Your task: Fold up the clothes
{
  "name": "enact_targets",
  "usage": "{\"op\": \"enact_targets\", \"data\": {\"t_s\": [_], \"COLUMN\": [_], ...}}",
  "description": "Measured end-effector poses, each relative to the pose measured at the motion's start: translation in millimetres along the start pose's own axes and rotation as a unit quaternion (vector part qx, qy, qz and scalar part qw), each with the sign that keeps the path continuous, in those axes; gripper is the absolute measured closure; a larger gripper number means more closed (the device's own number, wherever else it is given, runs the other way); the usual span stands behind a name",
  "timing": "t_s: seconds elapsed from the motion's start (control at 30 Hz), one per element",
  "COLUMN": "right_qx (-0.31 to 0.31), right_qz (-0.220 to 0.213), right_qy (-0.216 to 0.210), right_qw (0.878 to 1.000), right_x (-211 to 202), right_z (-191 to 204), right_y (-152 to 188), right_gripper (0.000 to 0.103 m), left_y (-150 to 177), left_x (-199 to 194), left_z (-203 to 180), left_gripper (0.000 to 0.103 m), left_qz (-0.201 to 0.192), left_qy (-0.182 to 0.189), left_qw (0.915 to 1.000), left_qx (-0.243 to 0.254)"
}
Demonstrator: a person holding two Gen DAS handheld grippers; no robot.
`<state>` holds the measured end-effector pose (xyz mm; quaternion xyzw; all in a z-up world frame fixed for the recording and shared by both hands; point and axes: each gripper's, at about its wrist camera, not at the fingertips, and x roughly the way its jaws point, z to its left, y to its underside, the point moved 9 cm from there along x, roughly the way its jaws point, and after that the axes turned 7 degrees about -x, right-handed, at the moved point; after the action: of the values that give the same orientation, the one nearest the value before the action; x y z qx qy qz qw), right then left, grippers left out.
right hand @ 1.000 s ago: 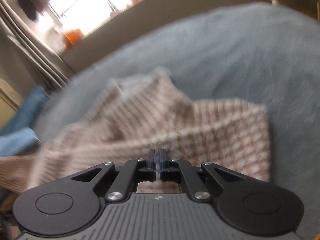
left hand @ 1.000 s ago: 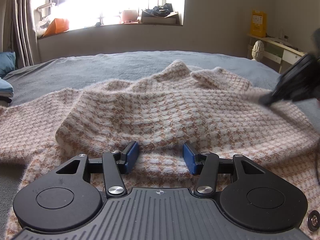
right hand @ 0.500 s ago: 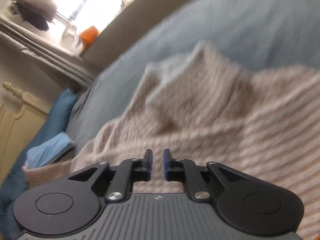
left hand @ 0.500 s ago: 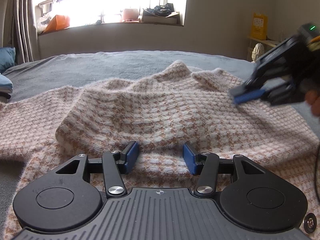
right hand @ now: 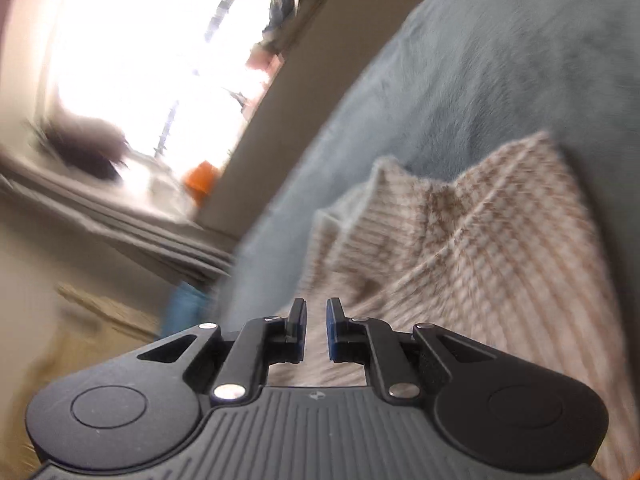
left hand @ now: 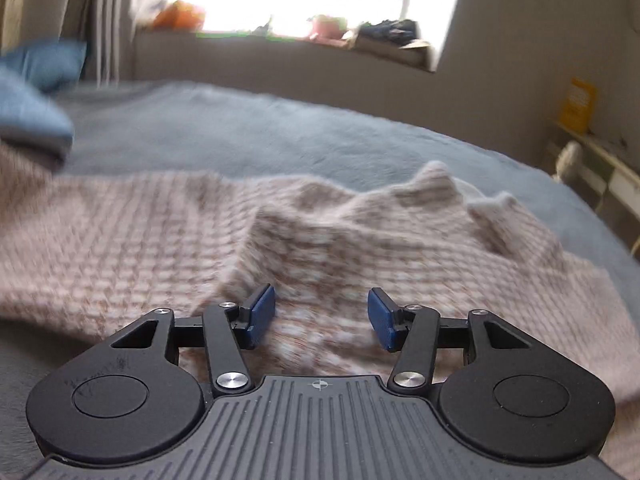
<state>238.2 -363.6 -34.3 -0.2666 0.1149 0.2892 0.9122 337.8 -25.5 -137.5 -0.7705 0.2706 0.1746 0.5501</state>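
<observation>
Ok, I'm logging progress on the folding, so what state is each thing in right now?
sweater: partly folded, rumpled, lying on the bed
left gripper: open wide, holding nothing, fingers over the sweater
right gripper: open a little, holding nothing
bed: covered with a grey-blue blanket

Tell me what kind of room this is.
Most likely a bedroom: a checked knit sweater lies spread on a bed with a grey-blue blanket, blue pillows at its head, a cluttered windowsill behind.

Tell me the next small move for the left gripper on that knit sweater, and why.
Probably ease the left gripper forward and close on the raised fold of the sweater: its jaws are wide open with nothing between them, and the right gripper holds nothing either.
</observation>
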Motion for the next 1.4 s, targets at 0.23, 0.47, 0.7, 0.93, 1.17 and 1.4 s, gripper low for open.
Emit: {"op": "enact_targets", "data": {"t_s": [0.23, 0.47, 0.7, 0.93, 1.17, 1.4], "right_qx": [0.055, 0.119, 0.216, 0.222, 0.23, 0.206], "right_qz": [-0.049, -0.021, -0.133, -0.121, -0.034, 0.053], "right_qy": [-0.038, 0.028, 0.112, 0.032, -0.001, 0.067], "right_qw": [0.997, 0.992, 0.961, 0.967, 0.973, 0.975], "right_x": [-83, -32, -74, -101, -71, -61], "right_z": [-10, -85, -146, -104, -84, -98], "right_y": [13, 39, 42, 54, 108, 188], "right_gripper": [0.092, 0.092, 0.093, 0.093, 0.092, 0.092], "left_y": [-10, -5, -8, -17, 22, 96], "left_x": [-1, -16, -39, -82, -130, -149], "left_z": [13, 11, 21, 22, 32, 48], "left_gripper": [0.051, 0.047, 0.047, 0.045, 0.041, 0.04], "left_qz": [0.02, 0.032, 0.036, 0.046, 0.126, 0.202], "left_qy": [0.002, -0.018, -0.047, -0.049, -0.019, -0.017], "left_qw": [0.9979, 0.9993, 0.9975, 0.9935, 0.9865, 0.9732], "left_qx": [-0.061, -0.009, 0.038, 0.092, 0.103, 0.109]}}
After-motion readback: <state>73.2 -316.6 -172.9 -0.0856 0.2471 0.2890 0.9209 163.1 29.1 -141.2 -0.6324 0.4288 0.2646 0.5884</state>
